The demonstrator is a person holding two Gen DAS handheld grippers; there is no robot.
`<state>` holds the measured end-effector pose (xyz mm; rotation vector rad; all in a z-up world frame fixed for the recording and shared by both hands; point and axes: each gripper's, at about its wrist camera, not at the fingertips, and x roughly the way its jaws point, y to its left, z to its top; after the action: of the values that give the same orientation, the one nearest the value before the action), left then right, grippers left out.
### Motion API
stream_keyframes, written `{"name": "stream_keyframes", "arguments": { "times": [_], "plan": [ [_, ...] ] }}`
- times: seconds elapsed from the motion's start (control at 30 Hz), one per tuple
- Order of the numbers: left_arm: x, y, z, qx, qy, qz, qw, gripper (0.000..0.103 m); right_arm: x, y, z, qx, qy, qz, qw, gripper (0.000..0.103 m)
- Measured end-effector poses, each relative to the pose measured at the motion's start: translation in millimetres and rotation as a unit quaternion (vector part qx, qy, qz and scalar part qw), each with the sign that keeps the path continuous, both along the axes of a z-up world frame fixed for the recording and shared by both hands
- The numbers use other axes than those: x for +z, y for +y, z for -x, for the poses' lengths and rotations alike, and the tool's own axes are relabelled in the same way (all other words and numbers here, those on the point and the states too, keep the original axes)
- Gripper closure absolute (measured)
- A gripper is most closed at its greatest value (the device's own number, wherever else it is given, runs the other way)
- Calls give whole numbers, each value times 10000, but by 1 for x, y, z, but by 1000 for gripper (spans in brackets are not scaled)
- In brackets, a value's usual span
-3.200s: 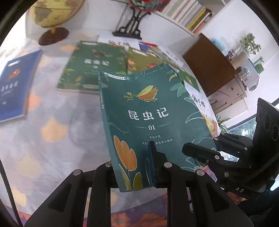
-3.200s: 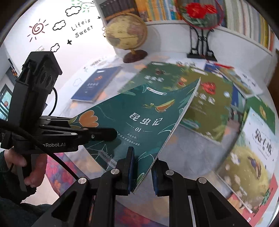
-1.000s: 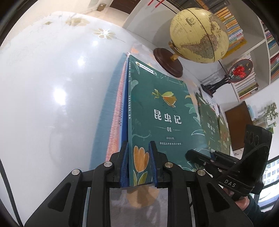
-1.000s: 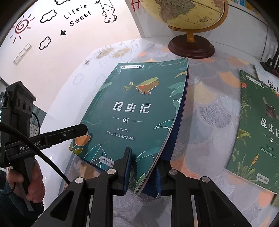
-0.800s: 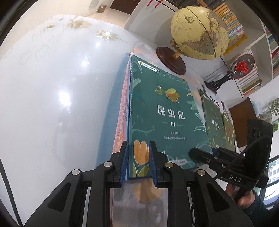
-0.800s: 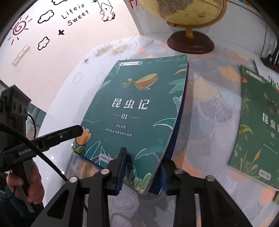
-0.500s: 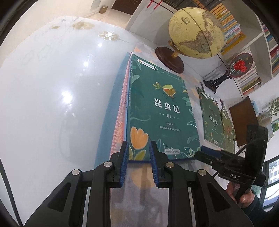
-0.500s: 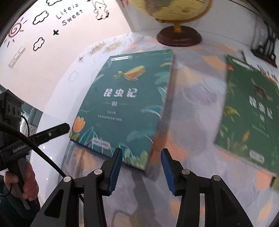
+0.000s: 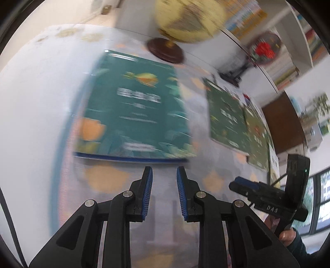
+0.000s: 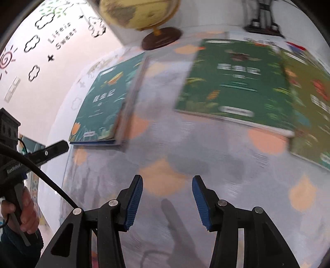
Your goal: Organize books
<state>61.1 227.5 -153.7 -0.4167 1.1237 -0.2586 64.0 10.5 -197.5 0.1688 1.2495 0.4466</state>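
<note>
While the teal paperback book with an orange tulip and a mantis on its cover [image 9: 134, 107] lies flat on the pale grey tablecloth printed with orange leaves [image 10: 206, 154], the left gripper [image 9: 163, 171] hangs just short of the book's near edge, its blue-ribbed pads set a narrow gap apart with nothing between them. That book sits on top of a blue-edged one, of which only a thin rim shows along the near and left sides. The right gripper [image 10: 167, 179] is over bare cloth, well clear of the stack, which lies ahead and to its left; its jaws have just been opening and now stand apart, holding nothing. Ahead and to its right lies a darker green paperback book with an insect on the cover [image 10: 233, 82], flat, with another green cover beside it on the far side, blurred. A wide strip of open cloth separates the teal stack from the green book. Left of the stack the glossy white tabletop [image 9: 31, 103] runs bare to its curved edge. Behind the stack, near its far corner, stands a yellow globe on a dark wooden base [image 9: 185, 18]. Both views are smeared.
</note>
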Motion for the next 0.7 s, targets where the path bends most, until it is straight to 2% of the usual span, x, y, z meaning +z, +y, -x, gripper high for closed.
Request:
{"name": "stream_keyframes", "arguments": {
  "times": [0.13, 0.33, 0.4, 0.47, 0.7],
  "plan": [
    [7, -56, -3, -409, -25, -58, 9991, 82, 7, -48, 6, -304, -37, -61, 9995, 55],
    [17, -151, -9, -1134, -25, -54, 9935, 82, 14, -132, 20, -822, -34, -75, 9966, 55],
    [19, -184, -11, -1398, -17, -61, 9902, 81, 16, -163, 26, -1018, -16, -96, 9948, 55],
    [21, -218, -13, -1644, -1, -57, 9864, 72, 19, -193, 32, -1215, -17, -106, 9925, 55],
    [27, -333, -16, -2531, -21, 5, 9674, 72, 28, -289, 41, -1851, -46, -127, 9826, 54]
  ]
}}
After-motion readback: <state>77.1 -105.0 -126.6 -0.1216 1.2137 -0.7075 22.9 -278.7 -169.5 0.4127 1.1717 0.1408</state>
